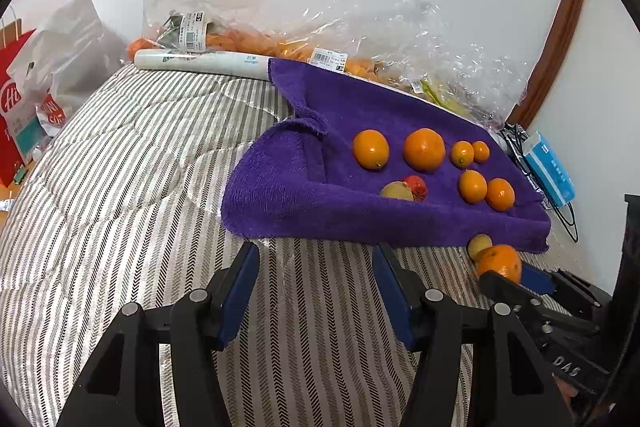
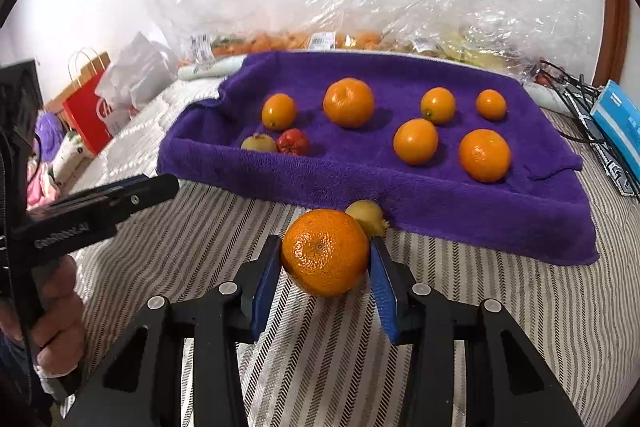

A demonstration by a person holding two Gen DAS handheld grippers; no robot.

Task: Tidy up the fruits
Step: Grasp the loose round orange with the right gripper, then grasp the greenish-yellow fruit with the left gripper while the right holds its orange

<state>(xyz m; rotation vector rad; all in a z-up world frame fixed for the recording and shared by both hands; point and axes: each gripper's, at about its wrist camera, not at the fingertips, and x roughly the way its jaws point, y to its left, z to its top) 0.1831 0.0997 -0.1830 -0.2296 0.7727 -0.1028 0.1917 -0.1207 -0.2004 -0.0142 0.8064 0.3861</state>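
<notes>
Your right tongs (image 2: 326, 263) are pinching a mandarin (image 2: 325, 253) between the blue pads, just in front of the purple towel (image 2: 440, 195) on the striped bed cover (image 2: 500, 307). Left tongs (image 1: 316, 283) are spread, nothing between them, low over the bed cover left of the towel's near edge. A small yellow fruit (image 2: 366, 217) sits right behind the mandarin, touching or nearly touching it, against the towel edge. Six orange fruits plus a yellow and a red one lie on the towel. Risks as I judge them: the pads grip low on a round skin, so the mandarin may slip out when lifted; moving forward could knock the yellow fruit; fruit dropped on the sloped towel could roll off.
</notes>
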